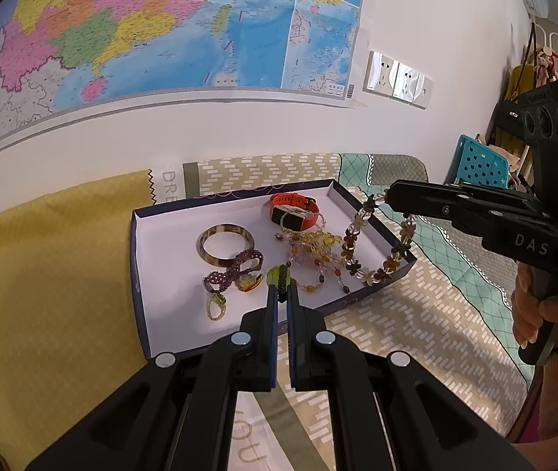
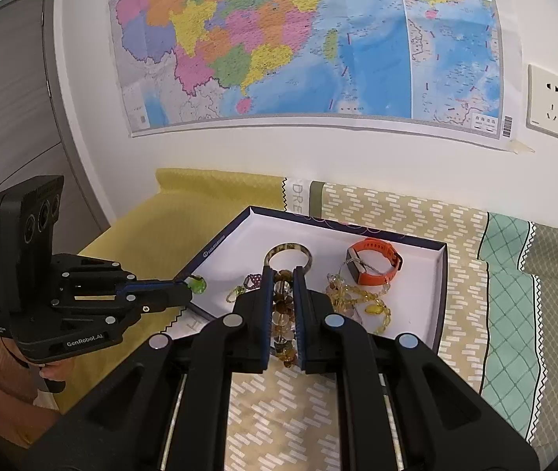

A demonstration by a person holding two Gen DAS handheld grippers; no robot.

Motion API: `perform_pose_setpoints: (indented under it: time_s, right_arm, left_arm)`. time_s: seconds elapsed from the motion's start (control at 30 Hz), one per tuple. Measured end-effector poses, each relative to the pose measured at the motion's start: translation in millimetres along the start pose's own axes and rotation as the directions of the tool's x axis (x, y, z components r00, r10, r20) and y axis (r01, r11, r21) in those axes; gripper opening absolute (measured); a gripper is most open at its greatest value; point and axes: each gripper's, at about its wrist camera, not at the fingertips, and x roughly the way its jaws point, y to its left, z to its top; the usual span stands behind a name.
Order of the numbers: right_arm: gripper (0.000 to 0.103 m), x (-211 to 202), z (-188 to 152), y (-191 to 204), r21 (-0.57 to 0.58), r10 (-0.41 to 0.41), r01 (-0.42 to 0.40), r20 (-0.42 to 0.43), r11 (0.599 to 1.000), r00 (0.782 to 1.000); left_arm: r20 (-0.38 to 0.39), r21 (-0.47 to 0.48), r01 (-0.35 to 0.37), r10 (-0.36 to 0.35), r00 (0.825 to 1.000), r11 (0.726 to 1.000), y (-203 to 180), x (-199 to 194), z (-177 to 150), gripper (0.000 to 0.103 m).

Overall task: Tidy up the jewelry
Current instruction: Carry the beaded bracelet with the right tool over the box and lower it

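- a shallow box (image 1: 141, 274) with a white floor sits on a patterned bedspread (image 1: 416, 333), below a wall map (image 1: 161, 19).
- the left gripper (image 1: 282, 274) has its jaws pressed nearly together, pinching a dark cord with a green bead (image 1: 275, 274) at the tips; in the right wrist view that bead (image 2: 197, 284) pokes out just past the fingertips, over the box's left rim.
- the right gripper (image 2: 282, 274) is closed on a flower-bead necklace (image 2: 281, 314), whose amber and clear beads run between the two fingers from tip to base.
- from the left wrist view the necklace (image 1: 357, 243) hangs in a loop from the right gripper's tips, its low end resting on the box floor by the right wall (part of it crosses the rim).
- lying in the box: a brown bangle (image 1: 227, 244) at middle left, a purple bead bracelet (image 1: 239, 269) just near of it, an orange watch (image 1: 292, 210) at the far side, and a yellow bead tangle (image 1: 314, 247) near the watch.
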Motion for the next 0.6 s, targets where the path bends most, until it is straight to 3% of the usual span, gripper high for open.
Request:
perform_pose_setpoints:
  time_s: [0.6]
  right_arm:
    - [0.01,23.5,5.6,-13.5,0.05,0.024,-0.024,-0.014,0.998,1.0]
  left_arm:
    - [-0.03,0.001,-0.037,0.037,0.999,0.999,11.0,26.1,9.5,0.003]
